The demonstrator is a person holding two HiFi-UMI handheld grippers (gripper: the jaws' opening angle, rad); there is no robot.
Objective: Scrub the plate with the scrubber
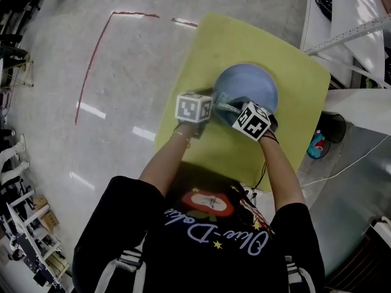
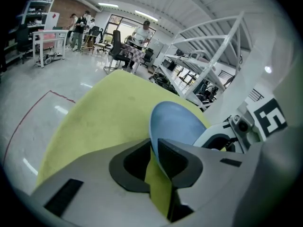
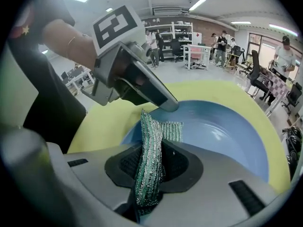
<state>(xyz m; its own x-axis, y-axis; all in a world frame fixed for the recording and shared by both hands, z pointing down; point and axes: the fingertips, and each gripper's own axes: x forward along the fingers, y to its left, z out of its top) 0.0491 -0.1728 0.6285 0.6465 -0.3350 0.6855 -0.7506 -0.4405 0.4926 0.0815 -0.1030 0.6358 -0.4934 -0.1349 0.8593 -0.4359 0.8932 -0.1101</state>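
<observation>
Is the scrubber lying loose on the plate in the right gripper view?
No, the scrubber is pinched between the jaws of the right gripper, with its free end over the blue plate.

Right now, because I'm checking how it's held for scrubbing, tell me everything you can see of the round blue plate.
The round blue plate looks smooth, glossy and shallow, with a low raised rim. It sits on the yellow-green table. The left gripper clamps its near rim. The right gripper holds a silver-green mesh scrubber over its inner face beside that rim; whether they touch is unclear.
</observation>
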